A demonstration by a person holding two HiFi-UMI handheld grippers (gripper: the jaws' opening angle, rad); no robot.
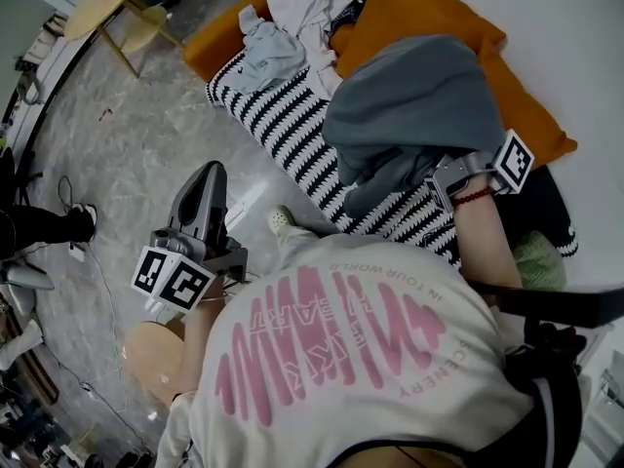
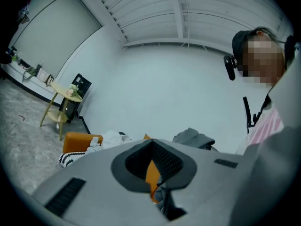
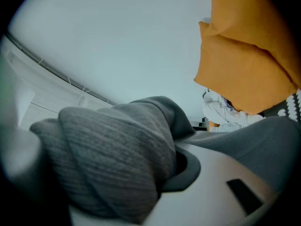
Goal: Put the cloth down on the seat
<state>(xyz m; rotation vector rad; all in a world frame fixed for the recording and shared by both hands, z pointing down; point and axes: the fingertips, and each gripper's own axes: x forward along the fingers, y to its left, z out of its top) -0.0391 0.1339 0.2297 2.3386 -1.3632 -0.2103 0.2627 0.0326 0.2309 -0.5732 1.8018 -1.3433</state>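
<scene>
The left hand-held gripper (image 1: 209, 178) hangs low beside the person, jaws pressed together on nothing. The right hand-held gripper (image 1: 450, 175) pinches the grey cloth (image 1: 409, 115), whose bulk drapes onto the striped seat (image 1: 283, 115) beyond. What seems left is settling it and letting go.

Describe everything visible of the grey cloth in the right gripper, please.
The grey cloth looks like soft, finely ribbed knit, bunched into thick rounded folds. The right gripper is shut on one bunched edge. The bulk spreads over the black-and-white striped cover, next to the orange cushion. Whether it rests there is unclear.
</scene>
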